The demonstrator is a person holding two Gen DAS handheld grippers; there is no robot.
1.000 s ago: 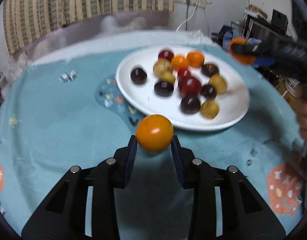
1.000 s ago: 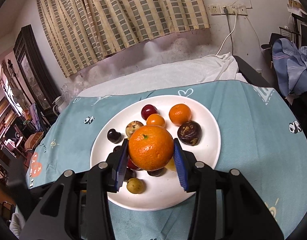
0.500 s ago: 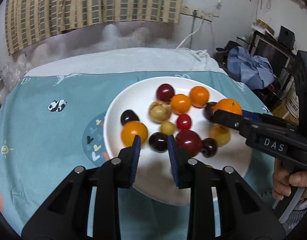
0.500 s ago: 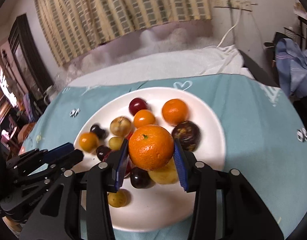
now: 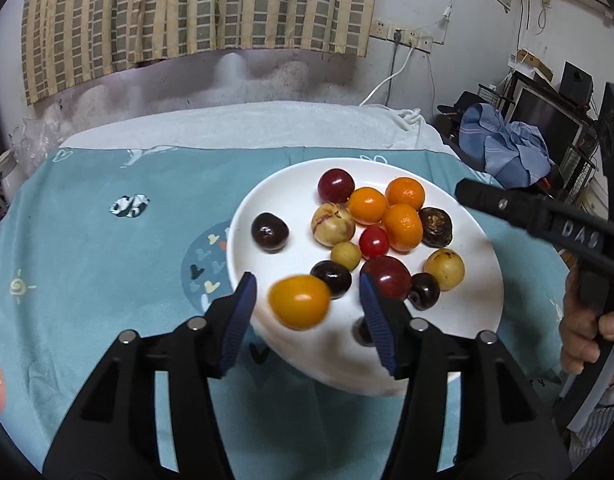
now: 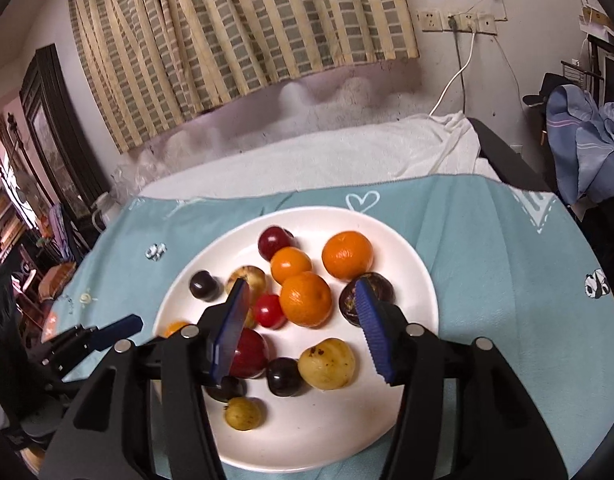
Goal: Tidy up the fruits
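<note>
A round, glossy white plate [image 6: 423,276] is seen on a teal printed cloth [image 6: 507,248], and every fruit is gathered on it. Places are given from this plate. Near its middle a dimpled, matte-skinned mandarin [image 6: 305,299] is seen lying free, touching a smaller, smoother orange fruit [image 6: 291,265] behind it; a second mandarin [image 6: 347,255] sits towards the far right part of the plate. A wrinkled, dark brown-purple fruit [image 6: 357,300] is found just right of the central mandarin, and a small shiny red tomato [image 6: 269,311] just to its left. A pale yellow, speckled, rounded fruit [image 6: 327,363] is placed nearer the plate's front, beside a glossy dark cherry-like fruit [image 6: 283,376].

The right gripper [image 6: 303,330] is held above the plate's centre with its ribbed blue pads [image 6: 373,332] spread wide; nothing is gripped between them.

The left gripper [image 5: 307,318] is held over the plate's near-left rim, its jaws likewise spread apart. A smooth oval yellow-orange fruit [image 5: 299,302], blurred, is seen between the pads without being touched by either; whether it rests on the plate cannot be told. A dark glossy round fruit [image 5: 269,232] lies apart from the rest at the plate's left side.
</note>
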